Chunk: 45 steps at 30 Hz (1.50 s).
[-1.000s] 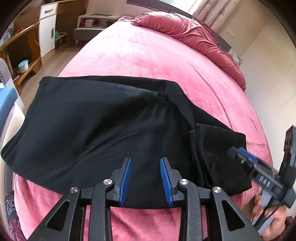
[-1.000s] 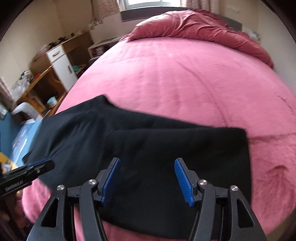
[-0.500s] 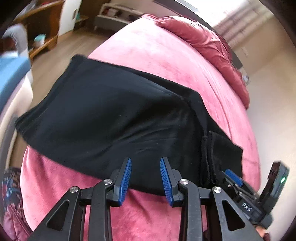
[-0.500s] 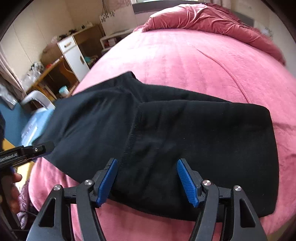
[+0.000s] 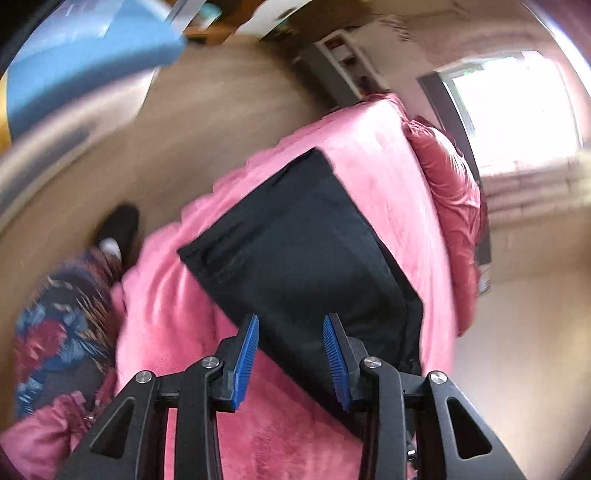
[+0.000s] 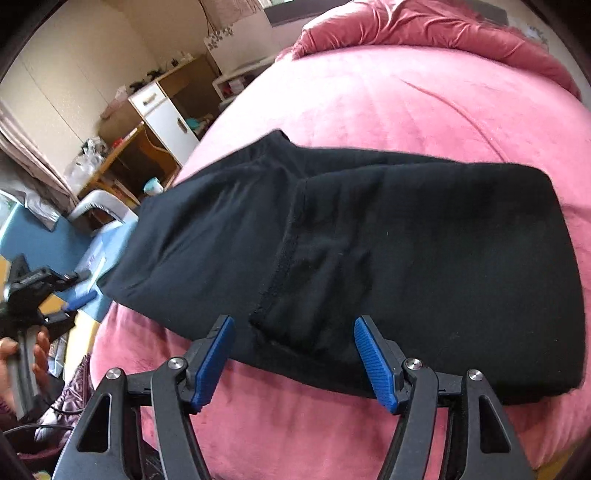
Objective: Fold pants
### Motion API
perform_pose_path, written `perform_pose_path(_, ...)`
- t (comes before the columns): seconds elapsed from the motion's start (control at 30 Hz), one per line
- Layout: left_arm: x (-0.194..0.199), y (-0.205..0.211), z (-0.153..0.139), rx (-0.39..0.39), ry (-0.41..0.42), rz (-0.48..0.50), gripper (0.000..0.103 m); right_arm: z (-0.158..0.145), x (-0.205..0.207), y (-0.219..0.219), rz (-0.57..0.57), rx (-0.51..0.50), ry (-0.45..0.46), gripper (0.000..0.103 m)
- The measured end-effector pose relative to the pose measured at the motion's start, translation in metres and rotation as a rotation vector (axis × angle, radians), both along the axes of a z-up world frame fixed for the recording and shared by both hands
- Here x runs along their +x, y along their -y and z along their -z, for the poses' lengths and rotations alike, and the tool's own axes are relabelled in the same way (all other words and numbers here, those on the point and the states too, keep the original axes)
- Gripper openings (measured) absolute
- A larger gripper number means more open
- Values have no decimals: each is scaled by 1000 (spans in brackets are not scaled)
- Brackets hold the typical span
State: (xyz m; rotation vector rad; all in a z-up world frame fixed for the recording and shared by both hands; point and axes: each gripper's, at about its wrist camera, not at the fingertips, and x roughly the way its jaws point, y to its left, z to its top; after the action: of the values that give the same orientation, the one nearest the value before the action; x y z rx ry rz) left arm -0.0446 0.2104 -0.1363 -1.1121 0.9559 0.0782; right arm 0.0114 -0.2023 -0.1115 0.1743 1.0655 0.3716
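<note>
Black pants [image 6: 406, 240] lie folded into a wide band across the near part of the pink bed [image 6: 406, 103]; a hemmed edge runs down the middle of the top layer. My right gripper [image 6: 293, 321] hovers open over their near edge, with nothing pressed between its blue pads. My left gripper [image 5: 291, 321] is rolled sideways above one end of the pants [image 5: 306, 240]. Its jaws are opening and grip nothing. In the right wrist view the left gripper [image 6: 79, 288] is off the bed's left side, held by a hand [image 6: 22, 354].
A crumpled pink duvet [image 6: 424, 22] lies at the head of the bed. Left of the bed are wood floor, a white cabinet [image 6: 166, 114], a cluttered desk and a blue seat [image 5: 85, 62]. The person's patterned clothing [image 5: 55, 325] and a dark shoe [image 5: 118, 225] are at the bed's corner.
The left gripper swung away toward the left end of the pants and rolled hard, so its view now tilts over floor and bed edge. The right gripper came a little lower and closer.
</note>
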Motion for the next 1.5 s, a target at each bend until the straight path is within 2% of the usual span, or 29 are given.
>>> perform_pose_path(0.2, 4, -10, 31, -69, -91, -90, 36, -11, -4, -3, -8, -10, 28, 68)
perform_pose_path(0.43, 10, -14, 44, -79, -104, -113, 35, -10, -5, -6, 4, -36, 14, 68)
perform_pose_path(0.53, 16, -14, 46, -55, -103, -105, 35, -9, -5, -6, 7, -41, 9, 68)
perform_pose_path(0.6, 19, -14, 47, -43, -105, -101, 30, -8, -4, -6, 10, -46, 6, 68)
perform_pose_path(0.63, 20, -13, 45, -29, -98, -102, 21, -8, -4, -6, 12, -46, 5, 68)
perform_pose_path(0.7, 21, -10, 35, 19, -82, -84, 17, -8, -4, -6, 16, -49, 5, 68)
perform_pose_path(0.8, 27, 3, 10, 139, -44, -43, 13, -9, -3, -5, 19, -46, 0, 68)
perform_pose_path(0.9, 38, 30, -27, 293, 72, 70, 13, -11, -1, -4, 8, -27, 0, 68)
perform_pose_path(0.97, 48, 63, -56, 425, 176, 212, 13, -13, 1, -4, -5, 5, -8, 67)
perform_pose_path(1.07, 54, 108, -78, 527, 285, 379, 13, -19, 8, -2, -31, 87, -19, 68)
perform_pose_path(1.17, 55, 152, -88, 597, 363, 539, 13, -25, 20, 3, -45, 238, -51, 68)
perform_pose_path(1.23, 54, 181, -86, 654, 392, 646, 13, -28, 30, 6, -63, 333, -80, 68)
perform_pose_path(1.33, 50, 211, -81, 717, 406, 749, 13, -32, 42, 8, -78, 434, -97, 68)
perform_pose_path(1.5, 48, 235, -73, 766, 405, 831, 13, -32, 67, -3, -120, 532, -137, 68)
